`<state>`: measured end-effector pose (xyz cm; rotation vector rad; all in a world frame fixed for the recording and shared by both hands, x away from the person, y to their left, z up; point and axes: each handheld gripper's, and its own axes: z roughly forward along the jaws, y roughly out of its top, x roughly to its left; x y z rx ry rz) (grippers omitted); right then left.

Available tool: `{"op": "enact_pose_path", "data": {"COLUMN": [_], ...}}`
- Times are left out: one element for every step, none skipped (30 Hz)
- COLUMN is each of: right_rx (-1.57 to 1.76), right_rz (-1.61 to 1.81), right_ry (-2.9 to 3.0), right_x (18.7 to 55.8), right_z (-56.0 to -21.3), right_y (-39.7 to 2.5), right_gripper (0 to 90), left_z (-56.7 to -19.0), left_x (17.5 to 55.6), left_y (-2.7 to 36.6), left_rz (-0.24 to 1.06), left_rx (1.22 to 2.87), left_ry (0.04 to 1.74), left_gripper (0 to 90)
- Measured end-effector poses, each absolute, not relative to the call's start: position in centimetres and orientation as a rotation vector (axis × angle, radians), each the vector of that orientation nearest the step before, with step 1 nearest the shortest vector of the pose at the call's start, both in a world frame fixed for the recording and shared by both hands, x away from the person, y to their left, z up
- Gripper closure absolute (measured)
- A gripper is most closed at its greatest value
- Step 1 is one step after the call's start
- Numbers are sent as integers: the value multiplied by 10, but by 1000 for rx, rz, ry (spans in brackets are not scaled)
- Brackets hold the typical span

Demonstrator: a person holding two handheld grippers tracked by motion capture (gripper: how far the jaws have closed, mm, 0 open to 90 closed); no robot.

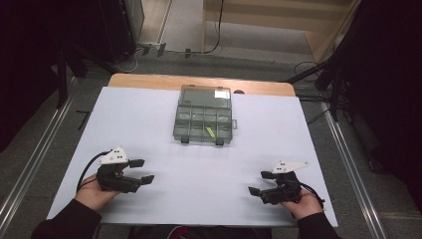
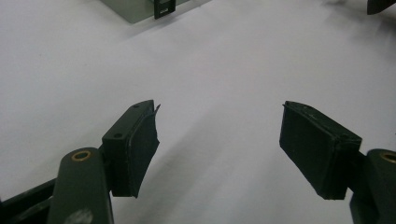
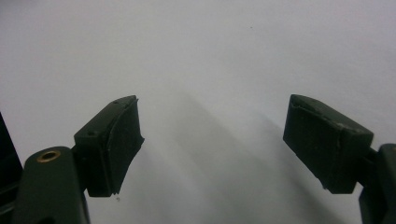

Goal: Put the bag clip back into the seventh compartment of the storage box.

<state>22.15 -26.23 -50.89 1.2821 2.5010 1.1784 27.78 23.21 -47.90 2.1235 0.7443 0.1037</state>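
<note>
Step in hand: judged as the start of work on the compartment box (image 1: 204, 115); nothing is gripped or touched yet, and both tools are held low over the near part of the table.
Left gripper (image 1: 142, 171): held at about 7 o'clock on the white table cover (image 1: 149, 109); its jaws are spread wide with only bare cover between them, as is confirmed in the left gripper view (image 2: 219, 140).
Right gripper (image 1: 260, 182): held at about 5 o'clock; its jaws are likewise spread apart and nothing is pinched (image 3: 212, 140).
Box position: the clear compartment box is set at 12 o'clock, near the far edge of the cover and well apart from both tools; its lid appears to be closed, with two dark latches (image 1: 184, 140) on the near side. A small yellow-green item (image 1: 210, 132) can be seen inside a near compartment.
Next move: a forward reach toward 12 o'clock is called for, probably with each tool brought to one latch; the box may need to be steadied, since it could slide on the smooth cover.
Open room: a broad bare stretch of cover lies between tools and box, so the approach is unobstructed.
Edges: the near edge of the cover lies just beneath the hands; a wooden table edge (image 1: 149, 79) is exposed just beyond the box, so little room is left for pushing it away.
</note>
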Motion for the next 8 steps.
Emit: {"op": "enact_pose_path", "data": {"right_rx": [1282, 1281, 1282, 1282, 1281, 1281, 1280, 1280], "right_rz": [1178, 1178, 1178, 1176, 1176, 1177, 1177, 1177], "right_ry": [2501, 2501, 2502, 2503, 2504, 2503, 2503, 2503], "right_x": [222, 222, 222, 222, 222, 222, 222, 222], "right_z": [-509, -509, -509, -509, -509, -509, -509, -509], "right_y": [-262, -262, -262, -262, -262, -262, -262, -262], "right_gripper": [197, 196, 196, 196, 196, 196, 196, 196], "left_z": [-479, -479, -479, -479, -479, -479, -479, -479], "left_x": [278, 278, 278, 278, 278, 278, 278, 278], "left_y": [232, 232, 232, 232, 232, 232, 232, 232], "left_rz": [104, 104, 103, 104, 103, 102, 103, 103], "left_rx": [2124, 2124, 2124, 2125, 2126, 2126, 2124, 2124], "left_ry": [744, 744, 744, 744, 744, 744, 744, 744], "left_gripper": [271, 271, 271, 271, 271, 271, 271, 271]}}
